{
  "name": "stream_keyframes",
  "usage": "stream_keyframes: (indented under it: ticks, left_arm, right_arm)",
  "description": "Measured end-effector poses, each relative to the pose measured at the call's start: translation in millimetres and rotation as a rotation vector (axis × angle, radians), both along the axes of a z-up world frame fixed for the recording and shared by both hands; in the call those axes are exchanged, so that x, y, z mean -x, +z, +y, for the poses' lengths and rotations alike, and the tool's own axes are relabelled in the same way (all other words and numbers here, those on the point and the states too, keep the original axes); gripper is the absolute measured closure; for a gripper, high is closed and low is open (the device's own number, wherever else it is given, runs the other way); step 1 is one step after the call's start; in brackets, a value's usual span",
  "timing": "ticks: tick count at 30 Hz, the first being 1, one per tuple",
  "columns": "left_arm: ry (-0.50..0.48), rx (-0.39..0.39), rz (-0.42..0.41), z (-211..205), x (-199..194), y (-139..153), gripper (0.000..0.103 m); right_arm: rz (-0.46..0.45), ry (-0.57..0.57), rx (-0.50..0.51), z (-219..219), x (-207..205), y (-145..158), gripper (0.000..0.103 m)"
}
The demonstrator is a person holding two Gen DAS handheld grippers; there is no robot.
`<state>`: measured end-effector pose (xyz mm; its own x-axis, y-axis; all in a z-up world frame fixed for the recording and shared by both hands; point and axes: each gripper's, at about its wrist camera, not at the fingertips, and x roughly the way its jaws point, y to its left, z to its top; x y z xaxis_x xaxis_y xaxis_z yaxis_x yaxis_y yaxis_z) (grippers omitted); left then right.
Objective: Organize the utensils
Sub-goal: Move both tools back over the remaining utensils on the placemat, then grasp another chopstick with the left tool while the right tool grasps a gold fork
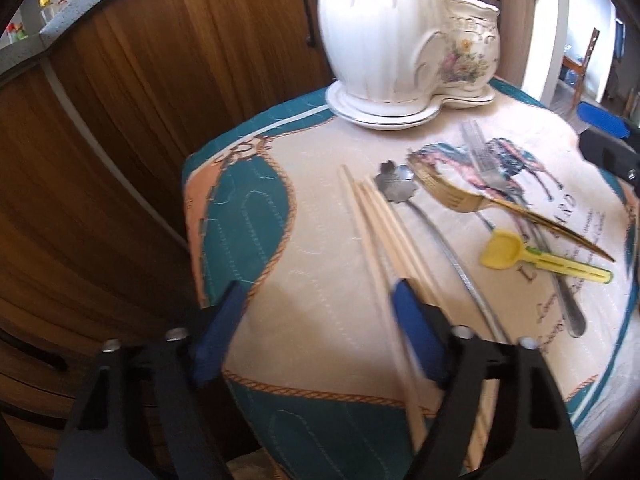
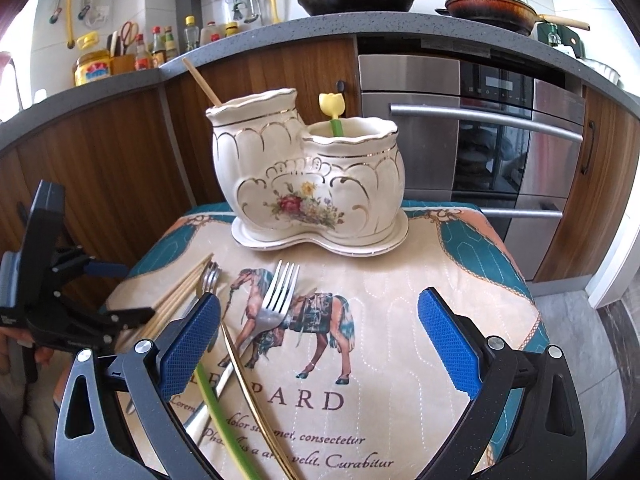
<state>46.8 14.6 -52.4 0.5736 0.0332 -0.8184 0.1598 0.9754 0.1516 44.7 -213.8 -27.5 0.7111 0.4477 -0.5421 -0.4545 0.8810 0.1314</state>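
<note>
The holder [image 2: 308, 184] stands on its dish [image 2: 320, 242] at the back of the mat [image 2: 400, 340]. Chopsticks [image 2: 180, 292], spoon [image 2: 210, 278] and fork [image 2: 278, 300] lie in front.

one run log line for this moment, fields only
left gripper: open, over chopsticks | right gripper: open, empty | holder: partly filled

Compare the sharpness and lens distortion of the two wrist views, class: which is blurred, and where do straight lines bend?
Left wrist view: motion-smeared, the chopsticks and left gripper soft, cupboard edges bowed. Right wrist view: crisp, the silver fork and mat lettering sharp, though the countertop curves strongly and the corners go dark.
</note>
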Motion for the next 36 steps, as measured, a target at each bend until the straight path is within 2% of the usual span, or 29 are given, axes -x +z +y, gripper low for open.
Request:
stream_keyframes:
  ticks: [2,5,8,12,15,17,24,29,33,36]
  left_arm:
    - [-0.024,0.03,0.014,-2,1,1,0.05]
    - [-0.046,0.067,0.035,-4,5,2,0.064]
    - [-0.06,0.099,0.049,-1,6,3,0.069]
    - [-0.067,0.104,0.051,-1,7,2,0.075]
    - [-0.065,0.105,0.044,-1,3,1,0.077]
    - [-0.067,0.098,0.042,-3,2,1,0.08]
    - [-0.08,0.098,0.04,-4,2,1,0.088]
    - [-0.072,0.119,0.043,-1,-1,1,0.091]
    - [-0.065,0.117,0.034,-2,-4,1,0.092]
    - [-0.05,0.138,0.029,2,-6,0,0.096]
  right_arm:
    - [0.01,0.023,0.02,4,1,-2,0.005]
    - [0.035,0.077,0.07,14,4,-6,0.005]
    - [0.049,0.11,0.122,25,7,-11,0.006]
    - [0.044,0.144,0.192,33,13,-14,0.008]
    - [0.063,0.181,0.202,40,12,-15,0.021]
    - [0.064,0.207,0.232,49,10,-17,0.036]
    - [0.093,0.29,0.301,80,-1,-19,0.069]
    - [0.126,0.326,0.334,94,-8,-25,0.076]
    - [0.14,0.346,0.315,98,-7,-31,0.092]
    - [0.132,0.343,0.301,96,-3,-31,0.093]
